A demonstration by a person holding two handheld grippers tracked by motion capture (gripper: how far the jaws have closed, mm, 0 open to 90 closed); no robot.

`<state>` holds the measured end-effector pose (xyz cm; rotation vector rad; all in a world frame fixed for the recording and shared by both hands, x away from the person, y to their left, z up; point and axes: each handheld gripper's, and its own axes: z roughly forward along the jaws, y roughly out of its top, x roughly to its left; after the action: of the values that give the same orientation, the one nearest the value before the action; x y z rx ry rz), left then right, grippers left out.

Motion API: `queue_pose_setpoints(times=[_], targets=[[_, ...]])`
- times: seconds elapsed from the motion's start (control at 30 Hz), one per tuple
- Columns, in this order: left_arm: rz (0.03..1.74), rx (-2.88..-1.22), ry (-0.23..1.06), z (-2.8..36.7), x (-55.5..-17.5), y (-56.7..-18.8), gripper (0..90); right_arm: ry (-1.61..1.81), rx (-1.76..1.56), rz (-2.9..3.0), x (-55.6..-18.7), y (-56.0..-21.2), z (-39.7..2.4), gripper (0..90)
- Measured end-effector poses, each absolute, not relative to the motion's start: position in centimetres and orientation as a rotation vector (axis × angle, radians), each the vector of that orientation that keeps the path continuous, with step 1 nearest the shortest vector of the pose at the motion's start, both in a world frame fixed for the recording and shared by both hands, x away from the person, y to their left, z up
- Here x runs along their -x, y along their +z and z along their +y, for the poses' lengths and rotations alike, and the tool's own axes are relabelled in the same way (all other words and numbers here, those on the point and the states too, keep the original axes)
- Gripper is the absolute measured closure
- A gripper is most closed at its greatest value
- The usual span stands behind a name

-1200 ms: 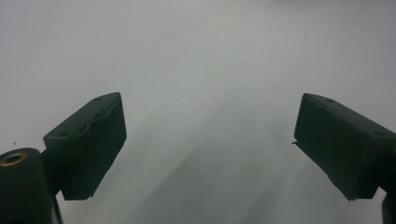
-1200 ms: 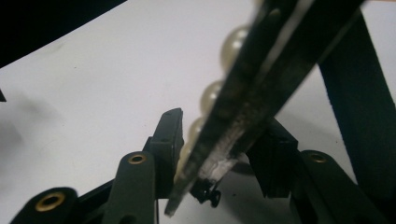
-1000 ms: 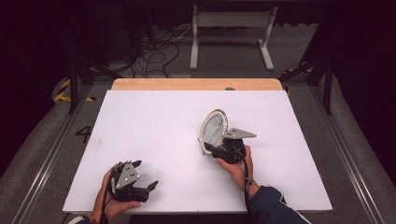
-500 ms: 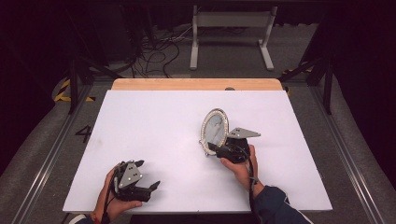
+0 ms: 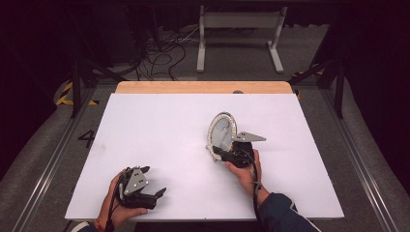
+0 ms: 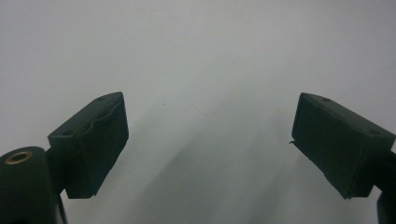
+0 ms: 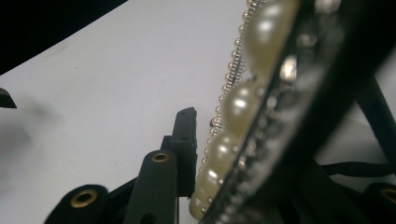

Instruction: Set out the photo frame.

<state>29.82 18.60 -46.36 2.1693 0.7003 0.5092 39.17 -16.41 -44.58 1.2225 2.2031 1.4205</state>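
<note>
Right gripper (image 5: 223, 153) jaws just closing on the lower rim of an upright oval pearl-edged mirror (image 5: 221, 134), white table (image 5: 159, 125) beneath, left gripper (image 5: 157, 193) jaws wide apart, empty, well away.

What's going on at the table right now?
A person works at the white table with a gripper in each hand. The right gripper has an oval mirror with a pearl-studded frame standing on edge between its jaws, which have just been closing on the frame. The left gripper rests near the front edge, jaws wide apart with nothing between them.
</note>
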Motion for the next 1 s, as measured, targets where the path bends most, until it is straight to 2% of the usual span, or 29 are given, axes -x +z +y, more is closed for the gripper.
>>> queue_pose_setpoints(times=[0.07, 0.13, 0.7, 0.77, 0.83, 0.9, 0.93, 1.0], targets=[[0.699, -2.171, 0.506, 18.6, -29.9, -46.4, 11.7, 1.42, -1.222, 2.216, -39.3, -44.5, -16.6, 78.5], [0.701, -2.171, 0.503, 18.5, -29.9, -46.4, 11.7, 1.424, -1.216, 2.241, -39.4, -44.5, -16.8, 79.2], [0.637, -2.193, 0.46, 17.3, -30.0, -46.4, 13.5, 1.415, -1.134, 2.405, -40.6, -43.9, -17.9, 80.4], [0.634, -2.196, 0.455, 17.1, -30.2, -46.4, 13.8, 1.412, -1.146, 2.402, -40.5, -43.9, -17.9, 79.1], [0.637, -2.201, 0.452, 17.0, -30.3, -46.4, 14.0, 1.402, -1.137, 2.397, -40.4, -43.8, -18.0, 72.3], [0.643, -2.197, 0.433, 16.7, -30.7, -46.3, 14.2, 1.392, -1.141, 2.38, -40.2, -43.8, -18.2, 70.3], [0.642, -2.196, 0.43, 16.7, -30.8, -46.3, 14.2, 1.387, -1.132, 2.367, -39.9, -43.7, -18.3, 65.6], [0.631, -2.189, 0.4, 16.2, -31.9, -45.9, 14.3, 1.386, -1.121, 2.349, -39.5, -43.6, -18.7, 62.5]])
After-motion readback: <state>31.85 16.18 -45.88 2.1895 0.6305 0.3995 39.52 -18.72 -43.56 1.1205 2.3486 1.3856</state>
